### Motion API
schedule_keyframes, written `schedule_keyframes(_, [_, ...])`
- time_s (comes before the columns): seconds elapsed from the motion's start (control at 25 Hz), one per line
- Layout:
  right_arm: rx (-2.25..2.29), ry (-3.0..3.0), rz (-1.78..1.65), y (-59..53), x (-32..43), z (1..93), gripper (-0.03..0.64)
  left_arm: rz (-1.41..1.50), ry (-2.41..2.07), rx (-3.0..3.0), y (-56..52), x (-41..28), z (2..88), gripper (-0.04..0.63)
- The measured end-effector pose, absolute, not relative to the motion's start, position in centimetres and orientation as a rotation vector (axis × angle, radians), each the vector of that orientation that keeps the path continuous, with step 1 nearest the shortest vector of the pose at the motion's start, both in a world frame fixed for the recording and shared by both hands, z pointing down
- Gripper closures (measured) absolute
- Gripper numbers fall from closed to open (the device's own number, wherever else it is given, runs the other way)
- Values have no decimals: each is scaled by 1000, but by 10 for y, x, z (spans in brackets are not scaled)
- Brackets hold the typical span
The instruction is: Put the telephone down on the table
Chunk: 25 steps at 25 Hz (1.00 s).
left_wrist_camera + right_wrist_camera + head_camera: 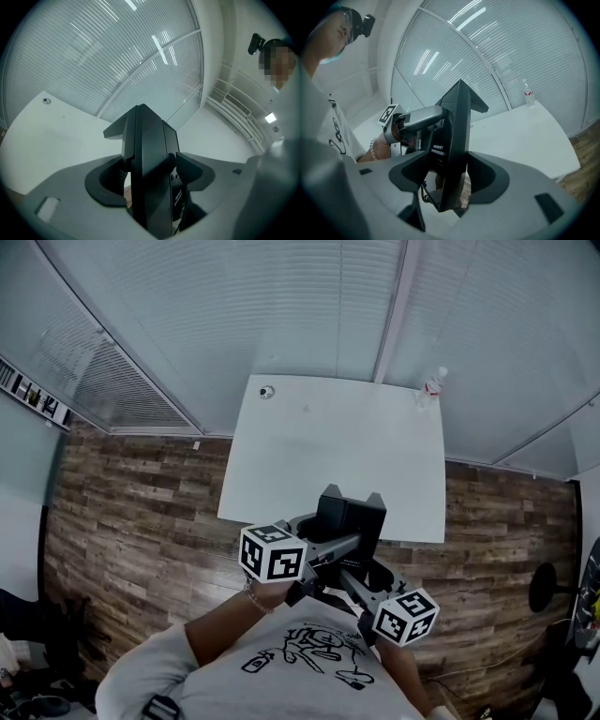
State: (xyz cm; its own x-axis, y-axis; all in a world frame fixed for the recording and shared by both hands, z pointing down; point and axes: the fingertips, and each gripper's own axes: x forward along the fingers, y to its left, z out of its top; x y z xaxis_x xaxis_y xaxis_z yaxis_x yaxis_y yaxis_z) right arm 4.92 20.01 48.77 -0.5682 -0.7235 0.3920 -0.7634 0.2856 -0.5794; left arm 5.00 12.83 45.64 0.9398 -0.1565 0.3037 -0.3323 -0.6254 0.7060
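We hold the black telephone upright between our left gripper and right gripper, both clamped on its sides, over the near edge of the table

I read this as an office meeting room. The walls are glazed partitions covered by closed horizontal blinds, the floor is wood plank, and one plain white worktop carries a water bottle at its far corner.
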Motion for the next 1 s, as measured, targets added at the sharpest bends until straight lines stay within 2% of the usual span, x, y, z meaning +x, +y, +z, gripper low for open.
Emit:
schedule_keyframes(0.48, [1350, -2488, 1137, 101, 47, 482, 376, 216, -408, 2242, 30, 43, 451, 278])
schedule_keyframes(1.0, [1284, -2482, 1116, -12, 14, 478, 376, 165, -454, 2232, -82, 6, 446, 278])
